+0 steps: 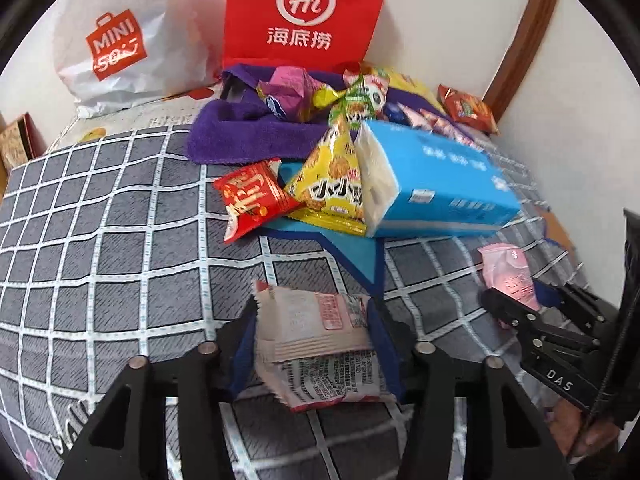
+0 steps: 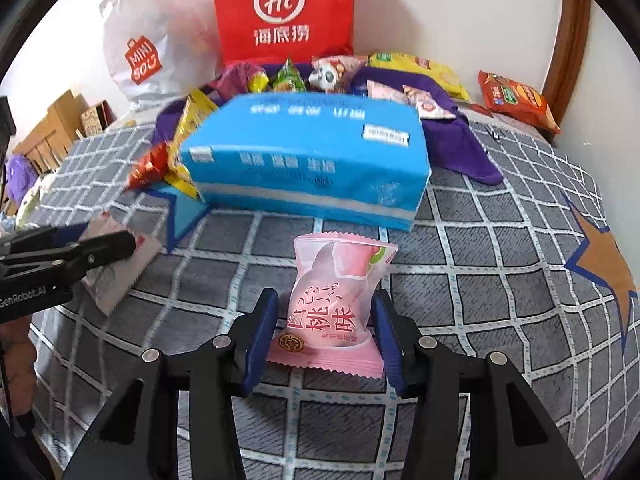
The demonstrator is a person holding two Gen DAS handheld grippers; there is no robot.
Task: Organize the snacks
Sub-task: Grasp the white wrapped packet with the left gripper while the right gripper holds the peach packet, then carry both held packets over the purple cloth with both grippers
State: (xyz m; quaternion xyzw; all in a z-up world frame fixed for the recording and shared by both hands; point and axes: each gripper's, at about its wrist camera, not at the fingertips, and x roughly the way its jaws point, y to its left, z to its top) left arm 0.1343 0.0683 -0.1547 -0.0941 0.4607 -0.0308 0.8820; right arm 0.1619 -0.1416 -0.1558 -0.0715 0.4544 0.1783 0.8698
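A white snack packet is clamped between the blue pads of the left gripper; its crinkled film is bowed and folded under the squeeze, and it is held low over the grey checked bedcover. A pink peach-flavoured packet is framed by the right gripper, whose ribbed blue pads are set against its two sides, with its lower serrated seam resting on the cover; a light grip is judged, though firm pressure cannot be confirmed. Both packets are judged very light, puffed with air, soft and somewhat slippery; the contents may be crushed by a hard pinch, so a hold across the middle of the pouch or on a flat sealed seam is advised.

Beyond them, a blue tissue pack, soft-sided and brick-shaped, is lain on a blue star patch. Glossy red and yellow pouches are propped beside it. Further back, more wrapped snacks are heaped on a plush purple towel. A red fabric bag and a white plastic bag are stood against the wall.
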